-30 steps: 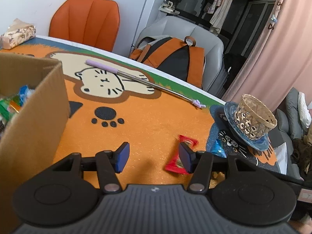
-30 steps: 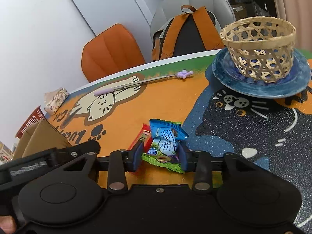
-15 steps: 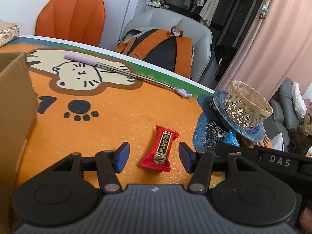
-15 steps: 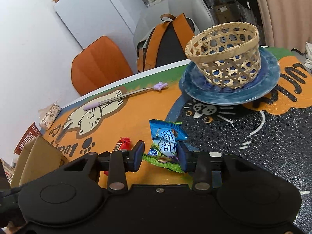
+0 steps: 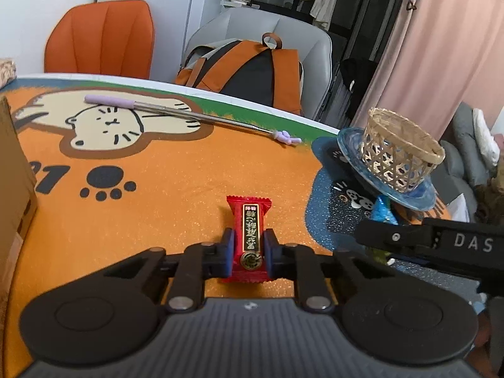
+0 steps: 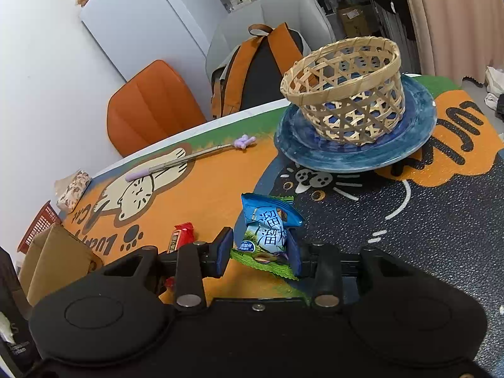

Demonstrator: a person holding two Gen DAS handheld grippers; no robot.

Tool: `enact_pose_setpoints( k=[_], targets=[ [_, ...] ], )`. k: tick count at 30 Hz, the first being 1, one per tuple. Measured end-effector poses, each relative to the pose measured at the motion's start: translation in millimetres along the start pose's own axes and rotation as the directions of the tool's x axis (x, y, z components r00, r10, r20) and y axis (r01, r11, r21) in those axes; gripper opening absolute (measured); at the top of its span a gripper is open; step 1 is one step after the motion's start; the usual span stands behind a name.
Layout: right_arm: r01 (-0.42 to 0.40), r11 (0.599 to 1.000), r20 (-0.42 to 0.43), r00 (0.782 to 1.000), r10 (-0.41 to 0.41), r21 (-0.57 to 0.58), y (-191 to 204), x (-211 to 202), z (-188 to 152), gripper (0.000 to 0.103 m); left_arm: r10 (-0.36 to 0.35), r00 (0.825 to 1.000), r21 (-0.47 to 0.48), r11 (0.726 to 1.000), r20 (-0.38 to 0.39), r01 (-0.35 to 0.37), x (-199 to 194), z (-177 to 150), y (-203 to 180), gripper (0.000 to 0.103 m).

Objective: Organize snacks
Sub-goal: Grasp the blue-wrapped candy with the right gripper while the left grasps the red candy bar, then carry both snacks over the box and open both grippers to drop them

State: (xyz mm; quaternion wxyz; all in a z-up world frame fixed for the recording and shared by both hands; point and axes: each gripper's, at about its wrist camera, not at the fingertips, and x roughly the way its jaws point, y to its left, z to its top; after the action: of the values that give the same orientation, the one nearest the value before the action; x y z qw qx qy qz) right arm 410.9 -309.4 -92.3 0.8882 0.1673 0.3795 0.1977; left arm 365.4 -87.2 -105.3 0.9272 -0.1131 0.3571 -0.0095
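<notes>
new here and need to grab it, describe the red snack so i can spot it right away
Start at the woven basket on the blue plate. On the orange mat to its left lies the red snack, clamped in the left gripper. Unlike the blue packet nearby, it is narrow with a black-and-gold label.

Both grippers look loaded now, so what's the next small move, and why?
Probably lift the left gripper straight up: its pads are clamped on the red candy, which lies on the mat. The right gripper already grips the blue snack packet.
</notes>
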Motion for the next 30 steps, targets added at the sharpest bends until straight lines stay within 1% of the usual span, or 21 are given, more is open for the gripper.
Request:
enact_pose_setpoints(
  k=[6,12,22,30],
  targets=[
    [-0.017,1.000,0.000,1.000,0.017,-0.005,10.5,-3.6,-1.4,0.038,0.012,1.000,-0.010,1.000,0.028,-0.012,-24.9,4.4,4.1,0.018],
    [-0.048,0.998,-0.001,0.999,0.048,-0.026,35.4,-10.4,-2.1,0.038,0.043,0.997,-0.031,0.999,0.060,-0.041,-59.6,17.6,14.3,0.018],
    [-0.073,0.993,0.041,0.996,0.078,-0.096,76.8,-42.6,-2.2,0.038,0.045,0.992,-0.080,0.996,0.120,-0.036,-109.8,24.8,34.7,0.018],
    [-0.108,0.985,0.046,0.992,0.115,-0.137,106.4,-51.6,-6.4,0.038,0.062,0.987,-0.106,0.993,0.151,-0.046,-142.9,27.9,53.6,0.018]
  ],
)
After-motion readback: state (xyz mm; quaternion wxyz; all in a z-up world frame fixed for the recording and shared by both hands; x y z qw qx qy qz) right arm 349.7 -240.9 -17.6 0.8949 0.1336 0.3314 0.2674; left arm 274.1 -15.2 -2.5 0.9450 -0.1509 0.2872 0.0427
